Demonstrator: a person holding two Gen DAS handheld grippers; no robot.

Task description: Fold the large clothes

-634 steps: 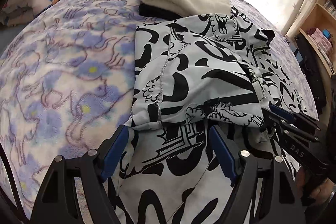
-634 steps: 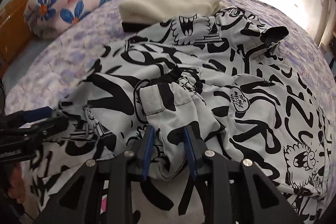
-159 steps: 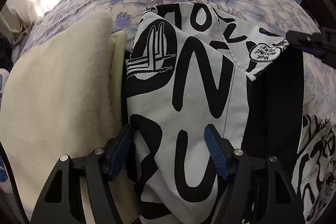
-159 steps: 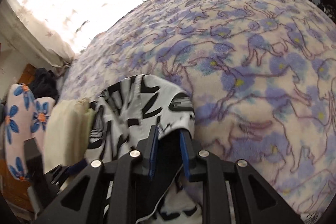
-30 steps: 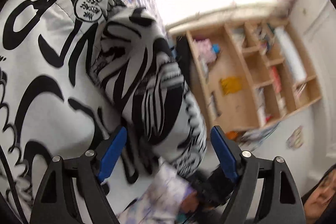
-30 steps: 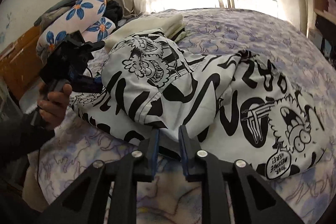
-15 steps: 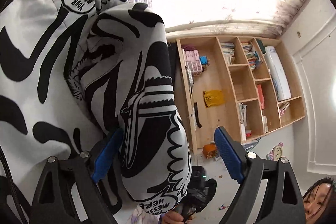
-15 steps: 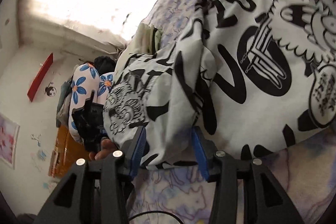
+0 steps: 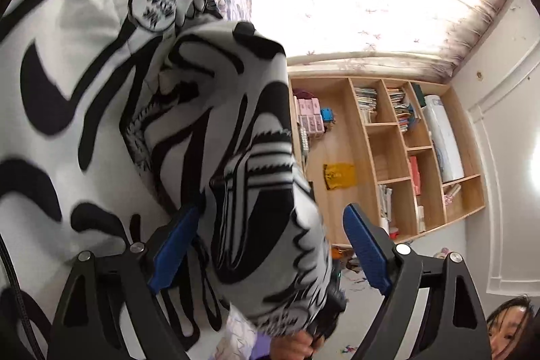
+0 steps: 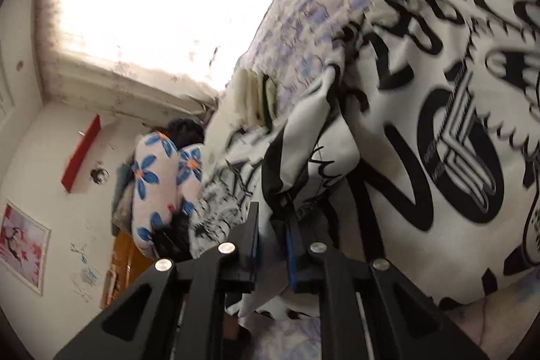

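The black-and-white printed garment [image 9: 101, 83] looks soft, thin and light, a limp woven or knit cloth that will sag and slide wherever it is not pinched, so I would judge that a hem, a cuff or a doubled edge gives a surer hold than a single flat layer. It lies spread on the bed [image 10: 337, 5], beside the cream folded blanket [image 10: 248, 97] that sits toward the window end of the same bed. Its print is bold: white ground, thick black lettering, cartoon figures, a round speech-bubble badge, and a dark lining at one fold. The left gripper [image 9: 266, 235] has its jaws standing wide, and a bunched sleeve-like roll of the garment hangs between them, against one blue pad and clear of the other, so nothing is clamped there. The right gripper [image 10: 273, 242] has its jaws closing narrowly, with a folded edge of the garment between them, apparently pinched. The cloth is blurred near that grip.
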